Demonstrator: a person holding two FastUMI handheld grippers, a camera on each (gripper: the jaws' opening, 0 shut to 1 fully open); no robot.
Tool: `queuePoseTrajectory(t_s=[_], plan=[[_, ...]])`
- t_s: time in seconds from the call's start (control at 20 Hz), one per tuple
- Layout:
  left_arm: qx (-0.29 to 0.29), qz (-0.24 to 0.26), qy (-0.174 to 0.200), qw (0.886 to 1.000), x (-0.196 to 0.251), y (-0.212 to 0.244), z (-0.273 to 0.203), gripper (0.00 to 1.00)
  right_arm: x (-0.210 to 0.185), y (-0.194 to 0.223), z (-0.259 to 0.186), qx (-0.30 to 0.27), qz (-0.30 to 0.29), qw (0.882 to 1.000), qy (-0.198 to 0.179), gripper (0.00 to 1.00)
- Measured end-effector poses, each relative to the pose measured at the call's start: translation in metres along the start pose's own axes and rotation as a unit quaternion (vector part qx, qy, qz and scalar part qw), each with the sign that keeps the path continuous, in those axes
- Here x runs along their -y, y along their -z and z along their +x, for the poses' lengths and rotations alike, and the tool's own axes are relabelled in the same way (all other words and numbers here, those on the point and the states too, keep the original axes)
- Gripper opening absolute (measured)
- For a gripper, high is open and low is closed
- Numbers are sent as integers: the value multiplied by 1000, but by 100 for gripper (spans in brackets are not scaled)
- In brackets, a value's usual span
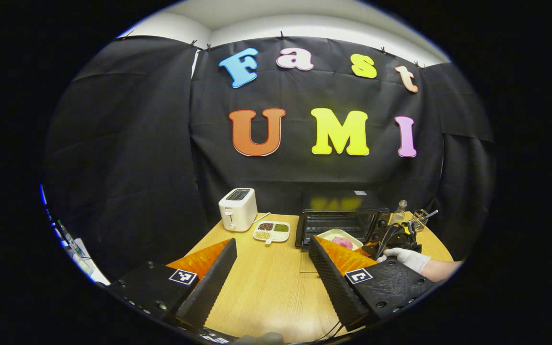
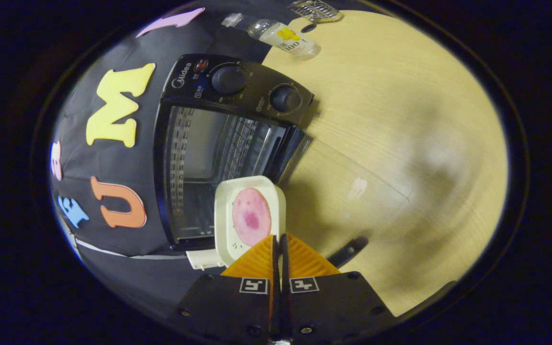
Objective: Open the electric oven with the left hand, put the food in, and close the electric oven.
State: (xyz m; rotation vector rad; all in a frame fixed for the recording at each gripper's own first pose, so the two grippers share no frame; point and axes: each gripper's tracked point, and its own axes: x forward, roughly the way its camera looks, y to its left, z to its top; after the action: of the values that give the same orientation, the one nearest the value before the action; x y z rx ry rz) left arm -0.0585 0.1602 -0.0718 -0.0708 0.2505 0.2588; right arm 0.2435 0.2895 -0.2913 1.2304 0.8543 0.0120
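Right gripper [image 2: 280,239] pinches the plate's [image 2: 230,230] near rim — long axis toward the oven [image 2: 194,143] (door down).

A white toaster [image 1: 237,209] stands on the wooden tabletop [image 1: 266,287], far ahead of the left gripper [image 1: 271,268]. Just beside it lies a divided dish of grains [image 1: 271,231]. Ahead to the right stand a clear bottle [image 1: 399,211] and a wire rack [image 1: 419,219].

One wooden table [image 1: 266,287] carries one black electric oven [image 1: 340,218], one white toaster [image 1: 238,209] and one divided snack dish [image 1: 271,231]. There is one white tray [image 2: 249,215] bearing one pink slice of food [image 2: 251,216], one clear bottle [image 2: 281,36], one wire rack [image 2: 314,9], and two claws: left [image 1: 269,268], right [image 2: 278,249].
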Motion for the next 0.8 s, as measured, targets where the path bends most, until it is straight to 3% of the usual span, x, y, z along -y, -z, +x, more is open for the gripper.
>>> queuePoseTrajectory(t_s=[0.2, 0.45, 0.65, 0.7, 0.75, 0.8], plan=[[-6, -12, -38, 999, -11, 2, 12, 96, -10, -28, 24, 12, -12, 1000, 6, 0], [-20, -24, -62, 998, -8, 7, 26, 97, -40, -52, 45, 34, -32, 998, -29, 2], [-18, -17, -76, 997, -7, 6, 27, 97, -53, -60, 55, 35, -32, 997, -64, 11], [-20, -16, -76, 997, -8, 8, 27, 97, -55, -60, 56, 26, -27, 997, -72, 5], [-19, -18, -75, 997, -6, 8, 25, 97, -55, -60, 54, 20, -24, 997, -76, 5], [-19, -17, -74, 997, -5, 9, 25, 97, -57, -59, 52, 21, -21, 996, -82, 18]])
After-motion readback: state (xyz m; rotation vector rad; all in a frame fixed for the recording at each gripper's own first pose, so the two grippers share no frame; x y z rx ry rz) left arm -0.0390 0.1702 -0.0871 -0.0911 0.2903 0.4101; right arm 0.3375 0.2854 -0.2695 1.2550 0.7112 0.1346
